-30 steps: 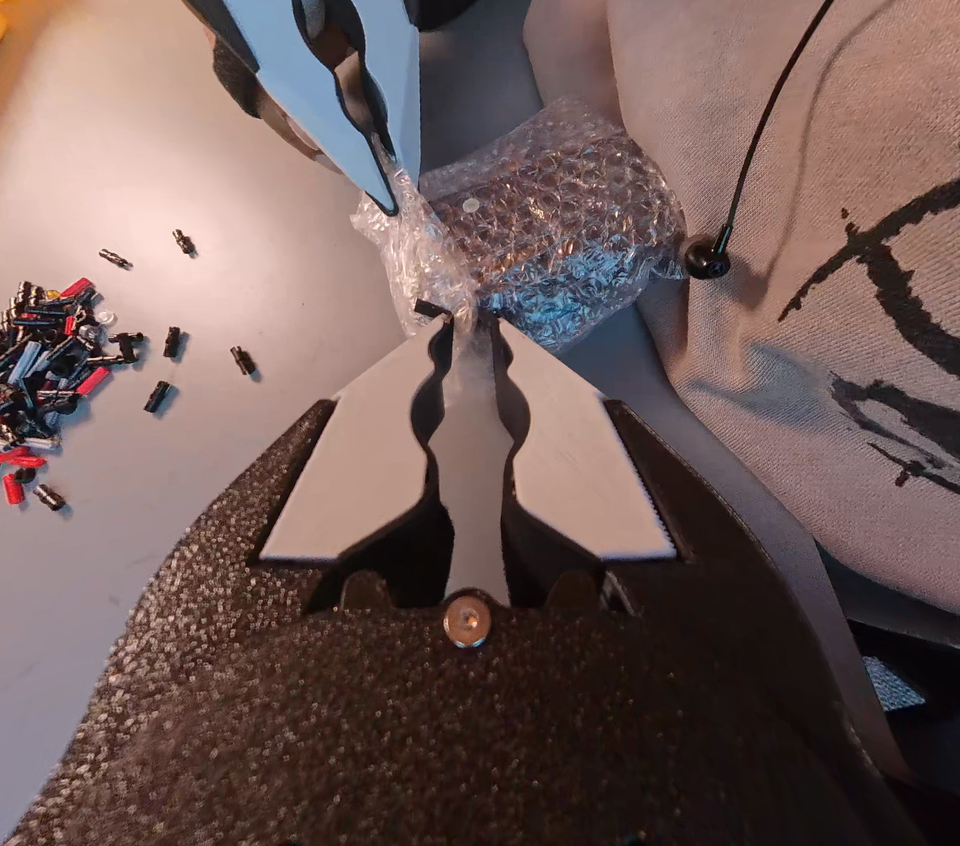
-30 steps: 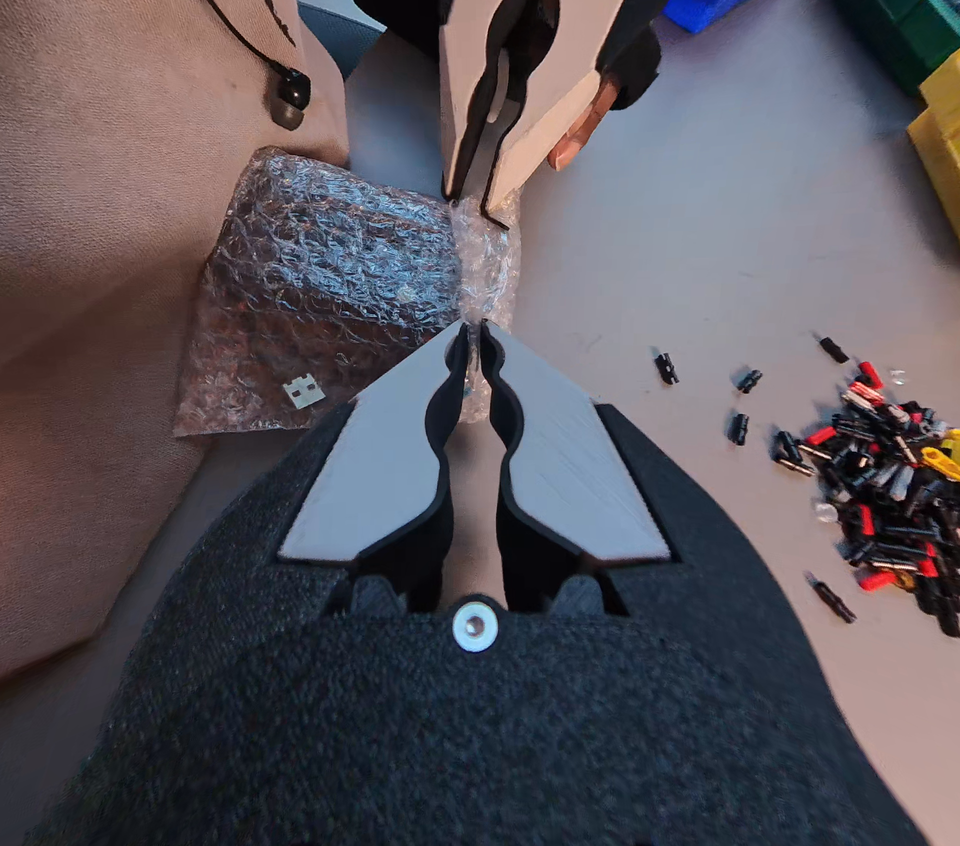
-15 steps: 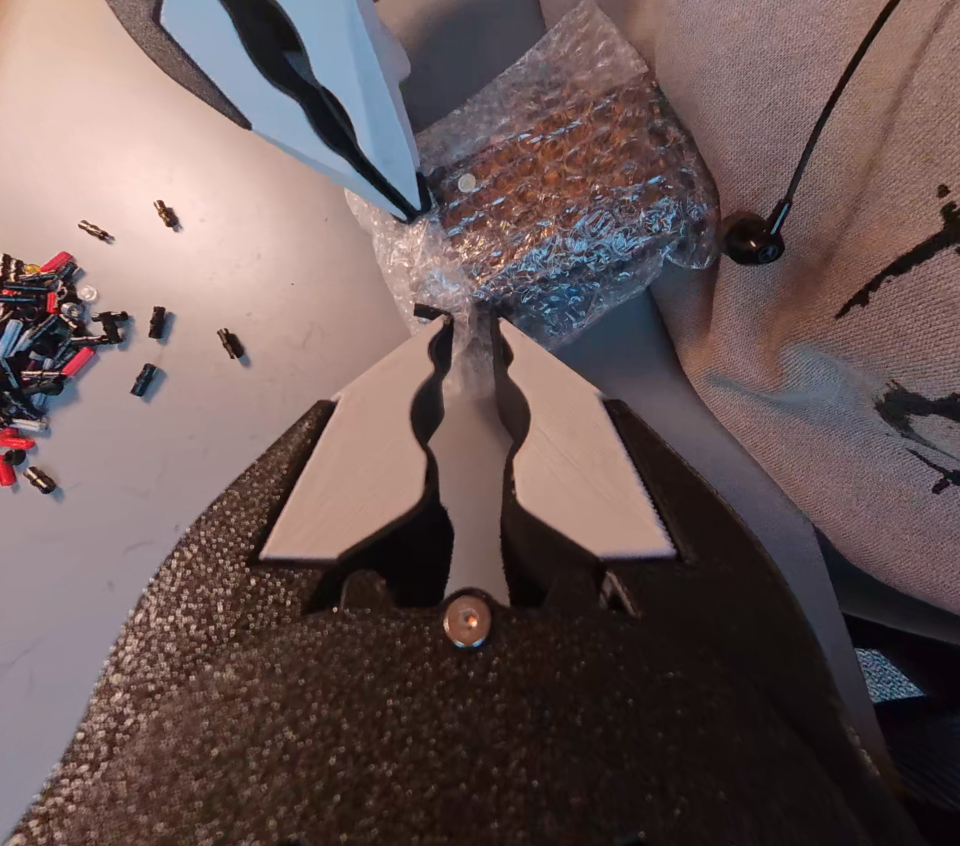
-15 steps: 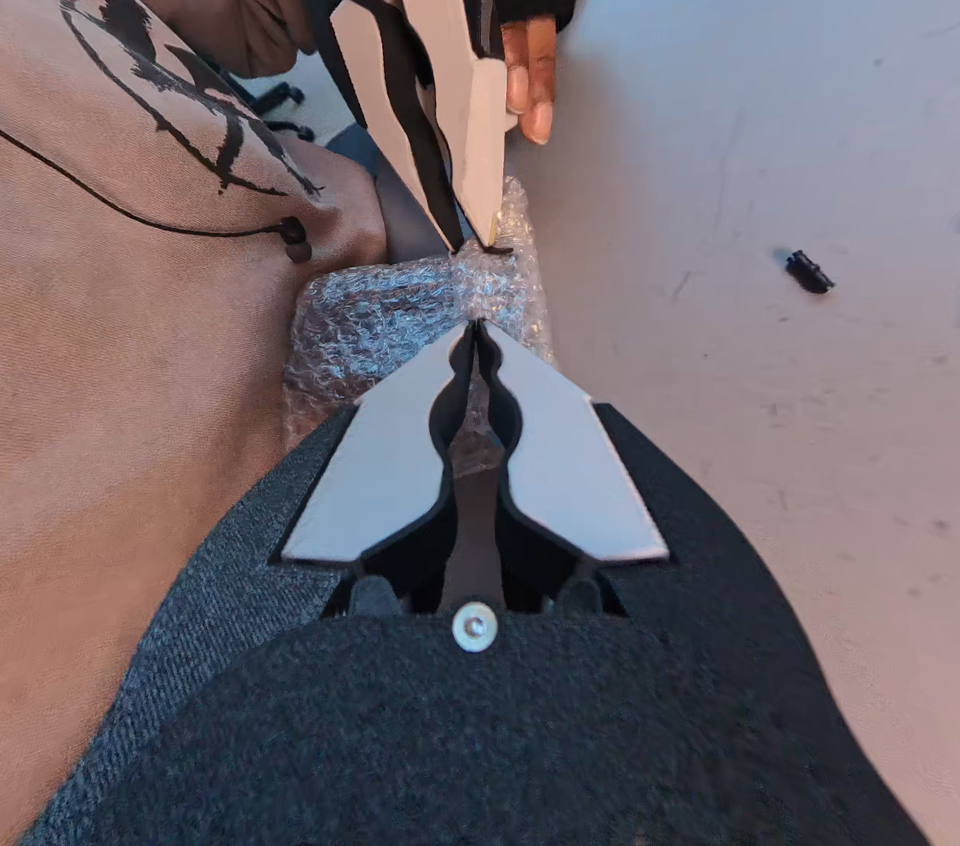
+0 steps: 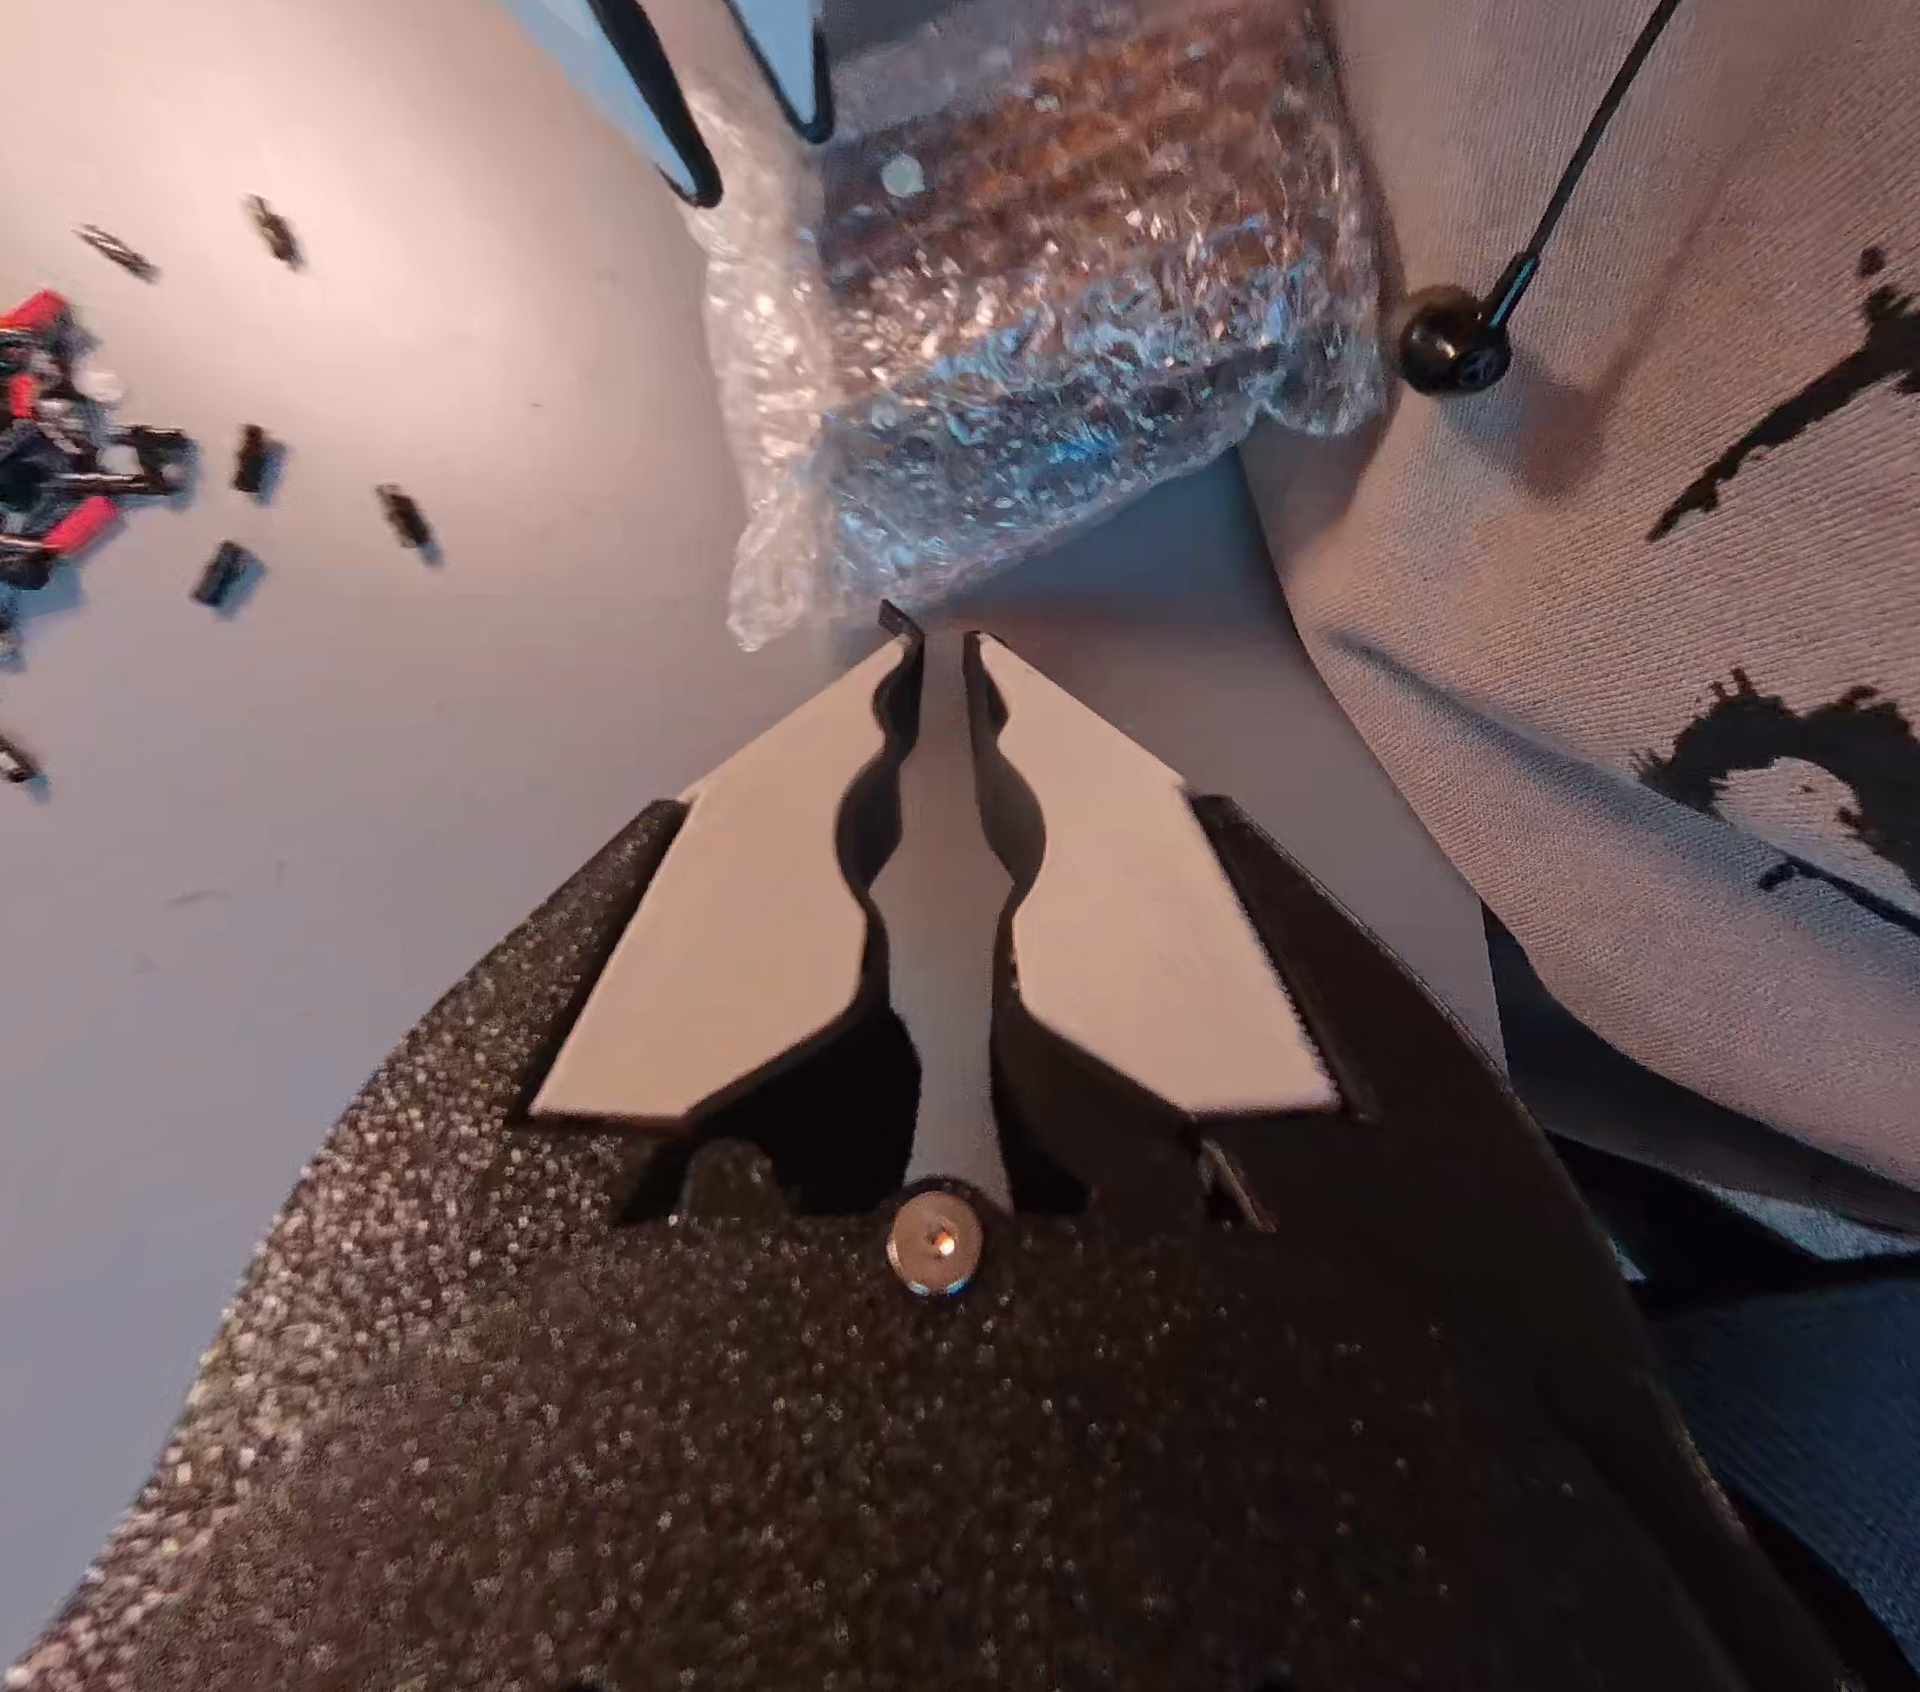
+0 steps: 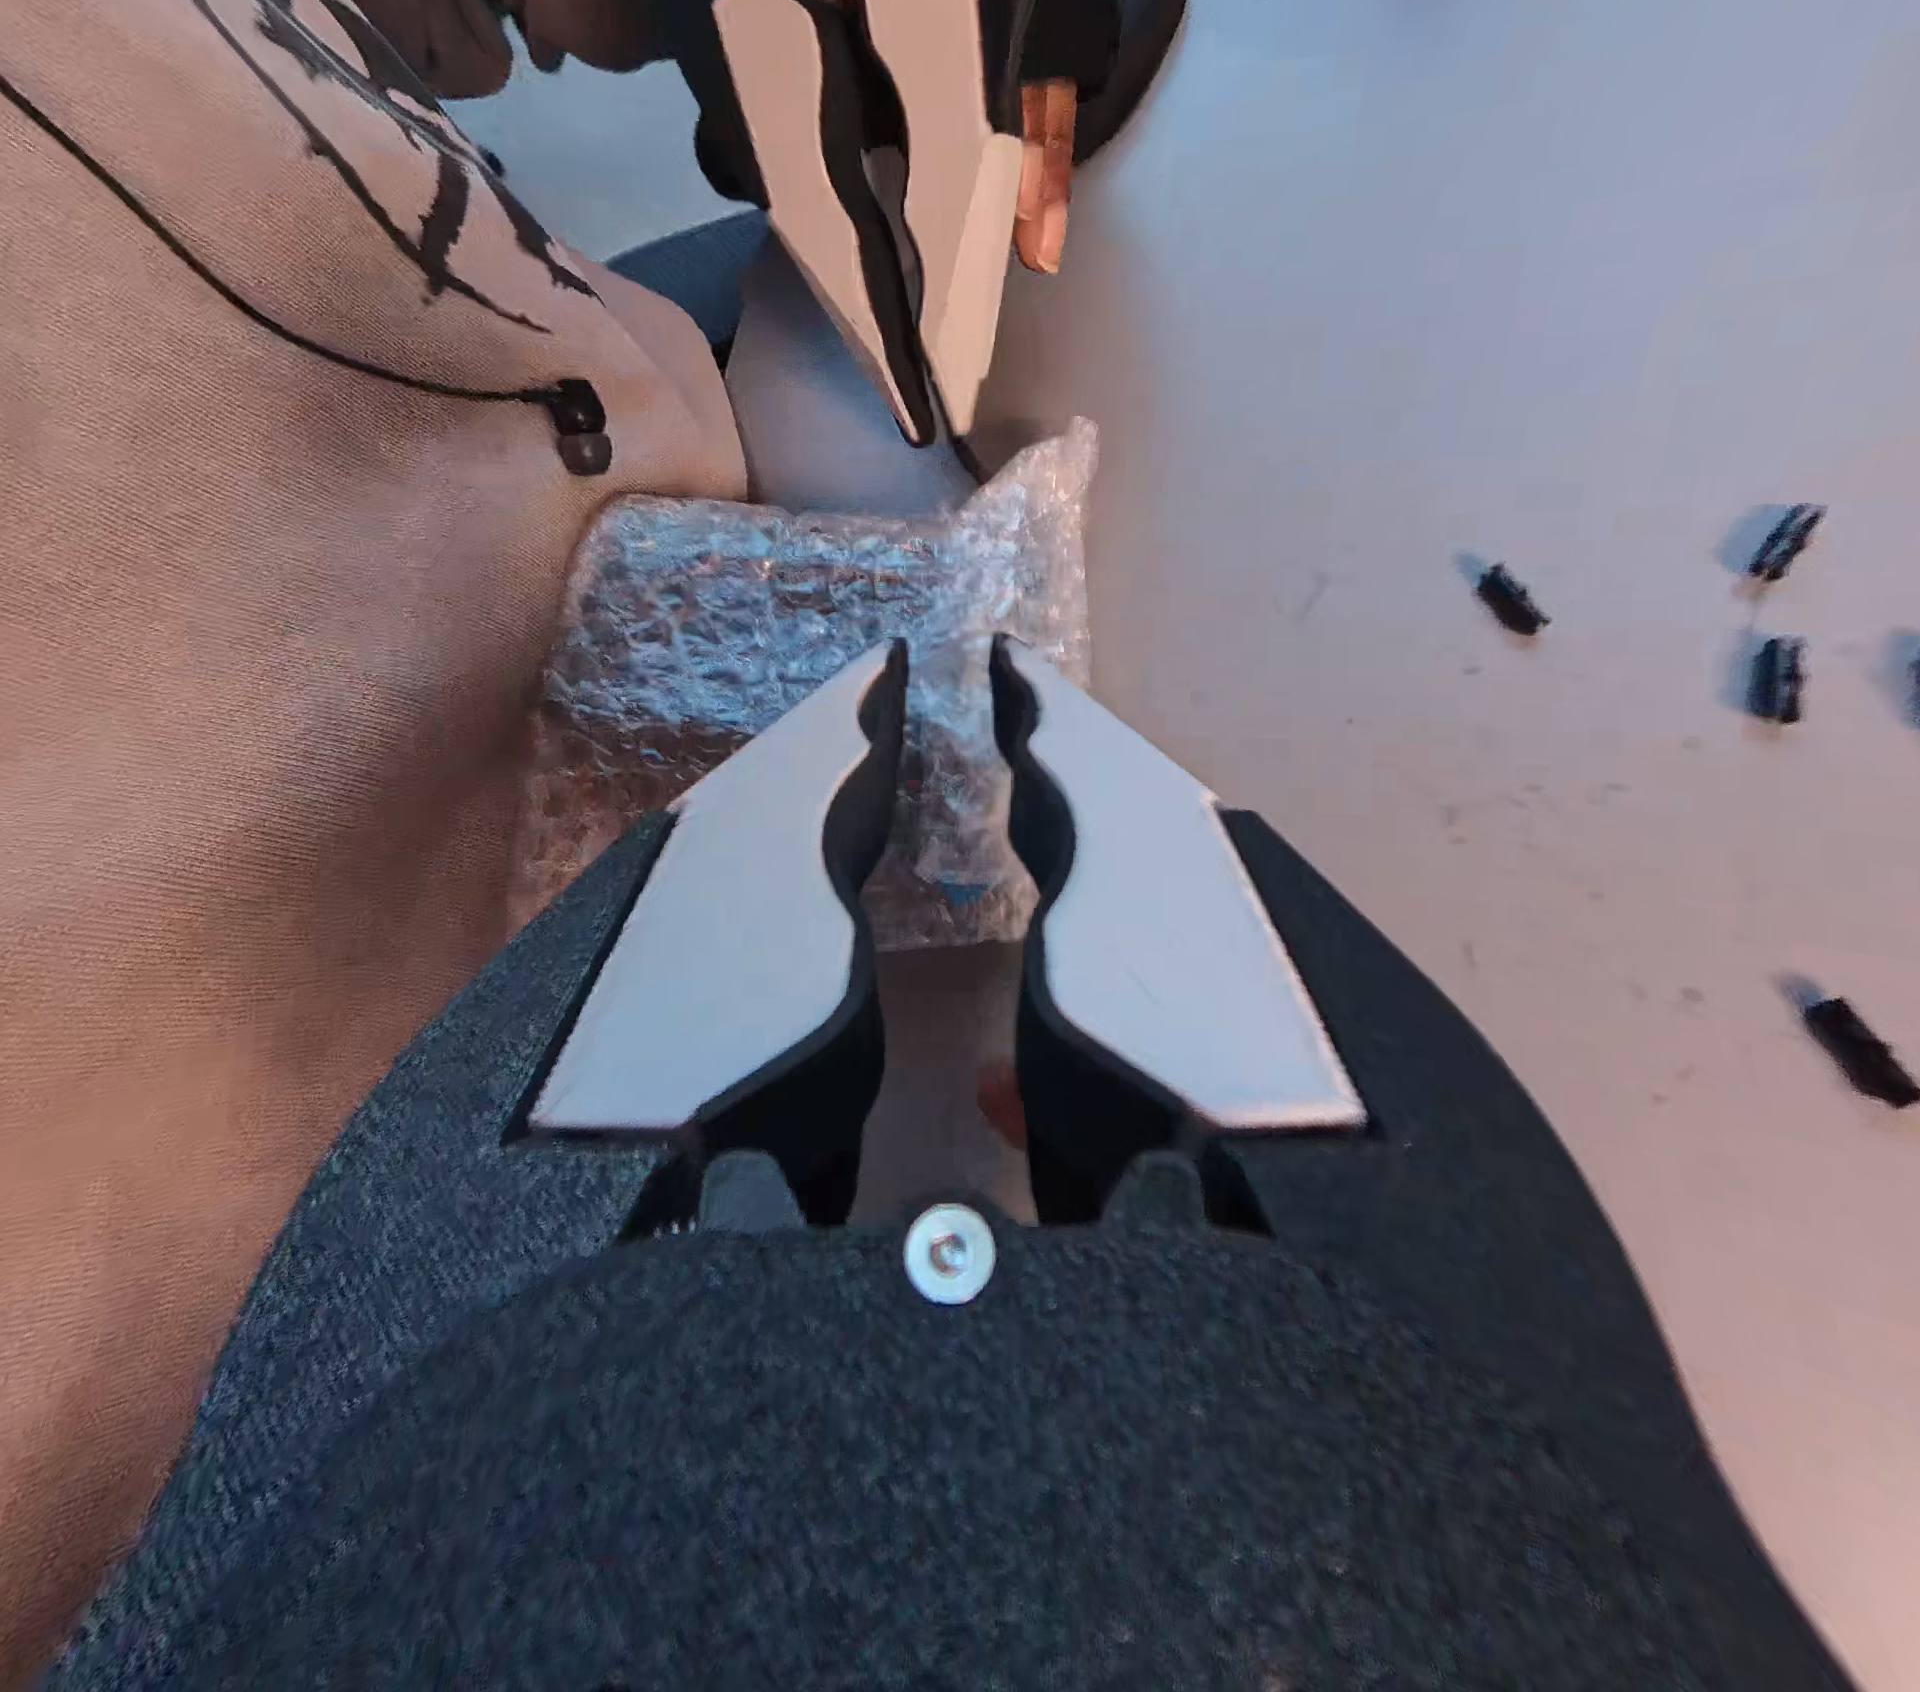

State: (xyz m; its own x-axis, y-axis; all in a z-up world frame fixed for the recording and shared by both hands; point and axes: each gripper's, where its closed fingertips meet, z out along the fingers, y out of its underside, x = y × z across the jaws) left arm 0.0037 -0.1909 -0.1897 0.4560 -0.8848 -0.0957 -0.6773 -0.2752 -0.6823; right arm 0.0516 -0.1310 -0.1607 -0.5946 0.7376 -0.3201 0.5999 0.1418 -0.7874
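From the left wrist view, my left gripper [image 5: 940, 645] has come off the bubble-wrapped package [image 5: 1049, 354]. Half a second ago its tips pinched the loose clear flap at the near corner; now they are drawn almost together with only a thin slit between them, and I see nothing in that slit but grey table [image 5: 312, 811]. The package lies just ahead of the tips, on the table at its edge and pressed against the person's beige sweatshirt [image 5: 1610, 188], whose black cord toggle [image 5: 1449, 354] hangs right beside the wrap. At the top of this view the right gripper [image 5: 767, 156] hangs with its fingers plainly apart just above the flap's far end. A pile of small black and red connectors [image 5: 62, 437] sits well off to the left (too blurred for me to say more about them). In the right wrist view, the right gripper [image 6: 948, 655] has opened too: the tips that were clamped on the wrap now stand apart, with the package [image 6: 748, 603] showing through the gap rather than caught in it. Beyond it the left gripper [image 6: 940, 429] points down at the far corner of the wrap, just beside it, and I cannot tell whether it touches. A few black pieces [image 6: 1512, 598] lie scattered on the table [image 6: 1455, 292] to the right. So neither gripper holds the package now; it rests free against the sweatshirt [image 6: 208, 603].
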